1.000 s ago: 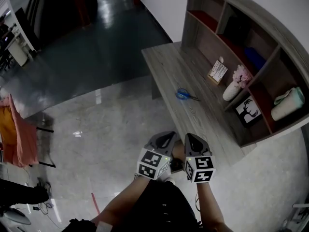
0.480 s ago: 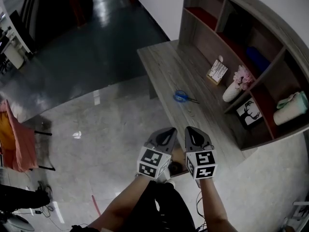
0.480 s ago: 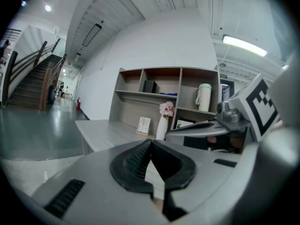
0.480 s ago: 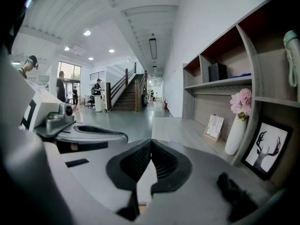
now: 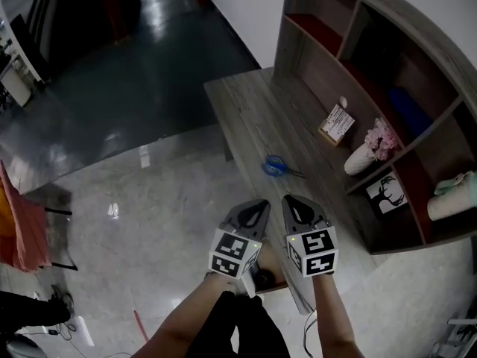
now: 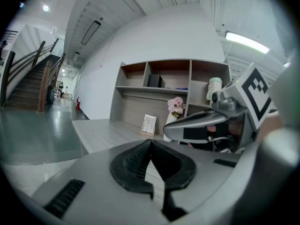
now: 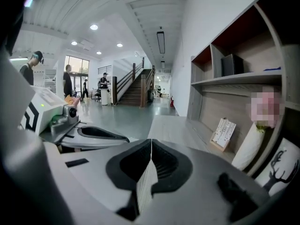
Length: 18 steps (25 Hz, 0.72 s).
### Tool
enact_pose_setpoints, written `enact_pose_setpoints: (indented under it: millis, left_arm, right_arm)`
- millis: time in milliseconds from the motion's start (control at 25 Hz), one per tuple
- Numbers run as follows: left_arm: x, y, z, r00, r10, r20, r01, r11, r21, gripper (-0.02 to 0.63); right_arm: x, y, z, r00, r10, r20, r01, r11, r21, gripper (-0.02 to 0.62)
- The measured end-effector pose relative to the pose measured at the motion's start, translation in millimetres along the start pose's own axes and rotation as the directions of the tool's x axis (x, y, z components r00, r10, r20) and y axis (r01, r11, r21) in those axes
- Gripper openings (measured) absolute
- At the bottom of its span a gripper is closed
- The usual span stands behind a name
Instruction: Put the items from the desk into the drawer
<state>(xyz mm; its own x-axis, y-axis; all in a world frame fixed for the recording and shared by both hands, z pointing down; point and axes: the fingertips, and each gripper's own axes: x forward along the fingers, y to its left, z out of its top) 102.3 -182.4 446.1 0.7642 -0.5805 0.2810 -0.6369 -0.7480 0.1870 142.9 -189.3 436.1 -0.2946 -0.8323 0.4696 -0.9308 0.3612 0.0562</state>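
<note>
Blue-handled scissors point(image 5: 277, 165) lie flat on the long grey wooden desk point(image 5: 246, 110). A small white card stand point(image 5: 337, 124) sits further back by the shelf unit. My left gripper point(image 5: 252, 213) and right gripper point(image 5: 302, 209) hover side by side at the desk's near end, well short of the scissors. Both are shut with nothing between the jaws. In the left gripper view the pads point(image 6: 140, 158) meet at the tip, and the right gripper view shows its pads point(image 7: 161, 165) closed the same way. No drawer is visible to me.
A shelf unit point(image 5: 350, 36) stands on the desk's right side. Beside it are a white vase of pink flowers point(image 5: 365, 155), a deer picture point(image 5: 387, 194) and a rolled towel point(image 5: 453, 196). Shiny floor point(image 5: 149, 200) lies left of the desk. People stand far off in the hall point(image 7: 68, 81).
Both grippers have moved forward together towards the desk's near end, staying shut. The desk and scissors now sit closer in the head view.
</note>
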Motion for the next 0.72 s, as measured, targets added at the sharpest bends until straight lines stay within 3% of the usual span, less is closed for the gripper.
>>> enact_pose_setpoints:
  millis: [240, 360, 480, 720]
  left_arm:
    - [32.6, 23.7, -6.3, 1.000, 0.014, -0.002, -0.014, 1.000, -0.010, 0.009]
    - [46.9, 36.0, -10.6, 1.000, 0.018, -0.001, -0.018, 1.000, -0.013, 0.009]
    - [59.0, 48.7, -16.8, 1.000, 0.022, -0.007, -0.022, 1.000, -0.017, 0.009]
    - [74.0, 71.1, -35.1, 0.999, 0.039, -0.037, -0.040, 0.999, -0.031, 0.009]
  right_arm:
    - [39.5, -18.5, -12.6, 0.998, 0.043, -0.038, -0.044, 0.999, -0.025, 0.018]
    - [63.0, -24.3, -23.7, 0.994, 0.067, -0.084, -0.071, 0.997, -0.041, 0.116]
    - [86.4, -31.2, -34.9, 0.989, 0.084, -0.120, -0.093, 0.993, -0.068, 0.165]
    - [125.7, -37.6, -51.4, 0.961, 0.186, -0.205, -0.203, 0.977, -0.062, 0.321]
